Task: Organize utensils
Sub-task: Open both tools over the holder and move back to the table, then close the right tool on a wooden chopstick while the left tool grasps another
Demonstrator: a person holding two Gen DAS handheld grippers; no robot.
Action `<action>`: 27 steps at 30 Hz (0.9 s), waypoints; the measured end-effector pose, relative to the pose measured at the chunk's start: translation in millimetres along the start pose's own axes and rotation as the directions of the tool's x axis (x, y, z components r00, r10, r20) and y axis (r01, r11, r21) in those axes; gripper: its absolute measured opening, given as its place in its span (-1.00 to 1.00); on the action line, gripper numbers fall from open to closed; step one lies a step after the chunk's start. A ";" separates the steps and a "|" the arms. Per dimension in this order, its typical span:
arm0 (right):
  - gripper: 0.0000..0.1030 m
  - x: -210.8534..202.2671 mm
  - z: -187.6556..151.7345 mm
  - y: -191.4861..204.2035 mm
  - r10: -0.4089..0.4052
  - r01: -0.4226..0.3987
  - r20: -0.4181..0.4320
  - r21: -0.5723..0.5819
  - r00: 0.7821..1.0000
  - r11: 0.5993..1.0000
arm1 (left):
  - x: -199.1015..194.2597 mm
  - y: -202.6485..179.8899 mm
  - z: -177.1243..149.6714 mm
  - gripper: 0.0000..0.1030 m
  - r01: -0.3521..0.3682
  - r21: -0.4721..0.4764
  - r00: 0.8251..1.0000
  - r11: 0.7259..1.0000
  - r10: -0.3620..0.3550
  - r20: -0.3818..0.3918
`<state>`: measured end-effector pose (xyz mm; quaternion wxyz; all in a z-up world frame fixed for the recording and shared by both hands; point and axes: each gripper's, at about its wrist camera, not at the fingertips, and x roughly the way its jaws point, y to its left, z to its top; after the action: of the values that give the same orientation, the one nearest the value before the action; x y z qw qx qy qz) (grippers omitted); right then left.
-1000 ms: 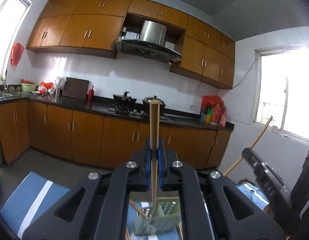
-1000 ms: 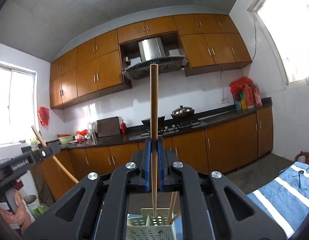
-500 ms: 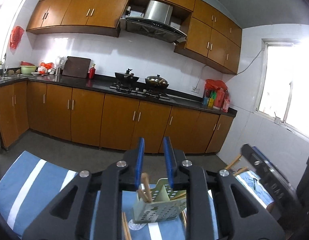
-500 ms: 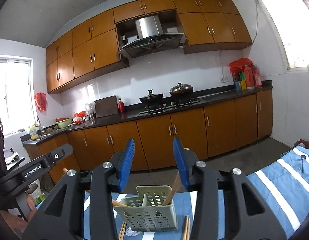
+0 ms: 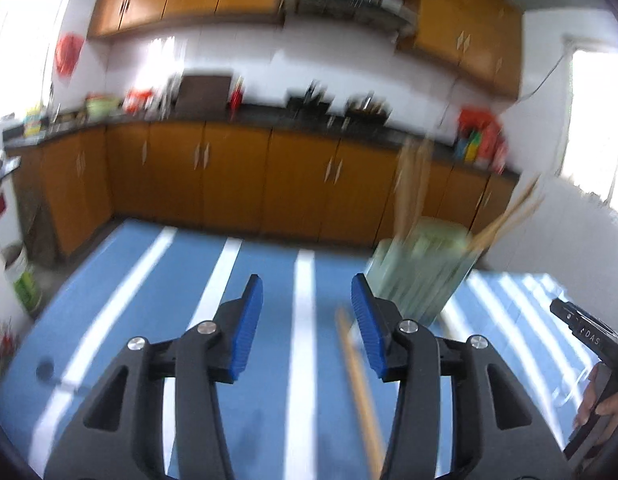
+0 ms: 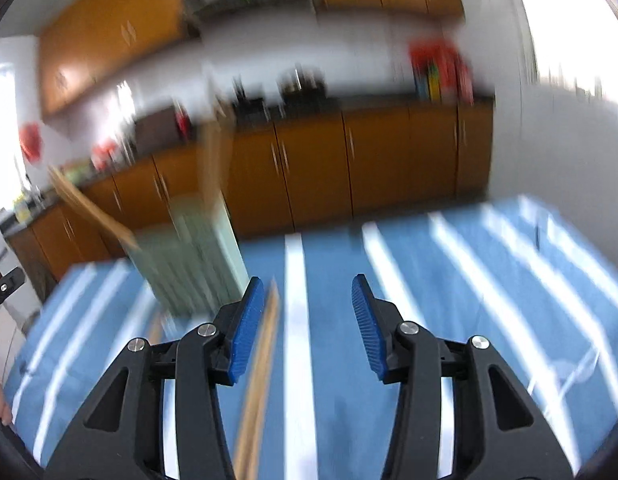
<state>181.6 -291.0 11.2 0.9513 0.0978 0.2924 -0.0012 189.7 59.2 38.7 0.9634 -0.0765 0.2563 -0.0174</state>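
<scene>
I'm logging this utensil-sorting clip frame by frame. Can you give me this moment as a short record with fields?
surface: blue cloth with white stripes
holder: pale green utensil basket, chopsticks standing in it
loose items: wooden chopstick lying on the cloth in front of the basket
left gripper: open, nothing between the jaws, which have just been opening
right gripper: open, empty, jaws also just opened
image quality: both views motion-blurred
</scene>
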 end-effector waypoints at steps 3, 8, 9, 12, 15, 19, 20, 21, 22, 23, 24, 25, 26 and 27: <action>-0.42 31.2 -31.5 -2.3 0.025 -0.020 -0.162 0.028 0.986 0.999 | 18.8 9.7 -30.6 -0.11 -0.021 -0.015 0.994 1.000 0.019 -0.109; -0.50 47.3 -61.3 15.8 0.096 -0.094 -0.254 0.022 0.962 0.995 | 36.7 9.7 -63.2 -0.13 0.006 -0.032 0.975 0.999 -0.013 -0.222; -0.52 50.0 -66.6 19.1 0.103 -0.102 -0.261 0.018 0.960 0.995 | 39.0 7.0 -66.1 -0.14 0.012 -0.030 0.973 0.999 -0.019 -0.231; -0.57 55.9 -70.9 34.0 0.106 -0.113 -0.291 -0.008 0.951 0.994 | 39.9 -2.5 -72.6 -0.15 0.033 -0.013 0.968 0.999 -0.036 -0.249; -0.63 61.6 -77.9 40.0 0.105 -0.119 -0.307 -0.029 0.946 0.992 | 43.3 -10.8 -77.1 -0.19 0.052 0.002 0.962 0.999 -0.049 -0.269; -0.85 61.1 -81.8 45.5 0.051 -0.085 -0.290 -0.107 0.956 0.991 | 47.8 -21.0 -83.1 -0.32 0.077 0.011 0.953 0.997 -0.070 -0.296; -0.86 61.4 -81.0 44.6 0.039 -0.074 -0.287 -0.115 0.957 0.991 | 48.8 -23.3 -84.1 -0.38 0.088 0.012 0.949 0.996 -0.080 -0.305; -0.86 61.2 -80.2 42.9 0.025 -0.060 -0.283 -0.117 0.959 0.991 | 49.5 -25.2 -85.4 -0.43 0.096 0.013 0.946 0.995 -0.087 -0.312; -0.86 62.2 -78.8 39.3 0.007 -0.038 -0.278 -0.107 0.961 0.993 | 50.2 -27.0 -86.6 -0.48 0.103 0.015 0.944 0.995 -0.093 -0.318; -0.86 63.1 -77.3 34.6 -0.005 -0.021 -0.275 -0.090 0.962 0.996 | 51.1 -29.0 -88.1 -0.50 0.113 0.016 0.940 0.993 -0.101 -0.326; -0.86 64.0 -76.0 30.1 -0.007 -0.013 -0.274 -0.072 0.962 0.997 | 52.2 -31.1 -89.4 -0.56 0.120 0.017 0.937 0.993 -0.108 -0.332; -0.86 62.5 -75.4 27.4 -0.004 -0.014 -0.274 -0.063 0.962 0.998 | 52.2 -32.2 -90.4 -0.59 0.126 0.017 0.935 0.992 -0.113 -0.337; -0.86 62.3 -74.9 25.5 -0.006 -0.011 -0.274 -0.061 0.962 0.998 | 53.5 -34.2 -91.9 -0.60 0.133 0.018 0.932 0.991 -0.119 -0.343; -0.86 62.5 -74.8 25.0 -0.008 -0.010 -0.273 -0.066 0.962 0.998 | 54.2 -35.8 -92.9 -0.62 0.138 0.021 0.929 0.990 -0.122 -0.348</action>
<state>193.3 -249.1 -79.6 0.9047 0.0653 0.4204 0.0225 190.8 7.0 -62.0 0.9016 -0.0673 0.4154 -0.1003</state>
